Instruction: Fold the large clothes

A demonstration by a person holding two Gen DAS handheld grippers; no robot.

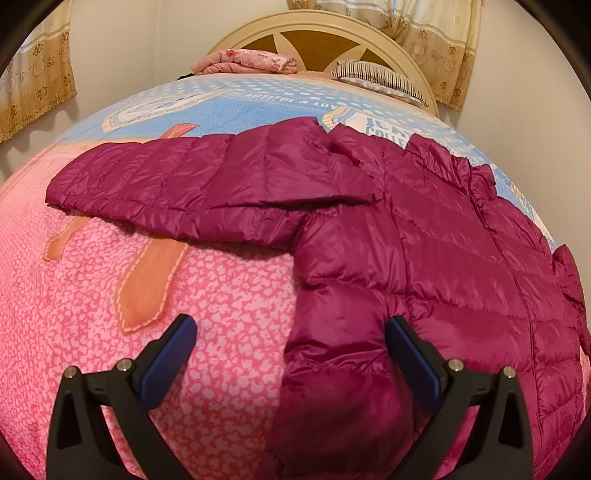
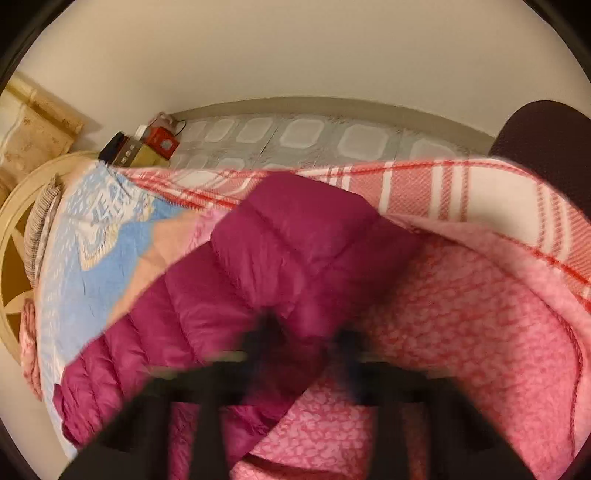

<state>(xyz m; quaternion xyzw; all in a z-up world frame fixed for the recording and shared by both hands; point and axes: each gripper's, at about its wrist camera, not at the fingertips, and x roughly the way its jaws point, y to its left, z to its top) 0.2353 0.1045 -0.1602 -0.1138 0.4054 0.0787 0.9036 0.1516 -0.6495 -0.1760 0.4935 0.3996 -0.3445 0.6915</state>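
Note:
A magenta quilted puffer jacket [image 1: 424, 236] lies spread on the bed, one sleeve [image 1: 155, 184] stretched out to the left. My left gripper [image 1: 290, 336] is open just above the jacket's lower left edge, holding nothing. In the right wrist view the picture is blurred by motion. My right gripper [image 2: 304, 338] has its fingers close together with a fold of the jacket's other sleeve [image 2: 291, 236] between them. That sleeve is lifted off the pink blanket.
The bed has a pink and blue blanket [image 1: 110, 288]. A cream headboard [image 1: 317, 29], folded pink bedding [image 1: 247, 61] and a striped pillow [image 1: 373, 75] are at the far end. Curtains hang on both sides. Small boxes [image 2: 147, 147] sit on the tiled floor [image 2: 295, 136] beside the bed.

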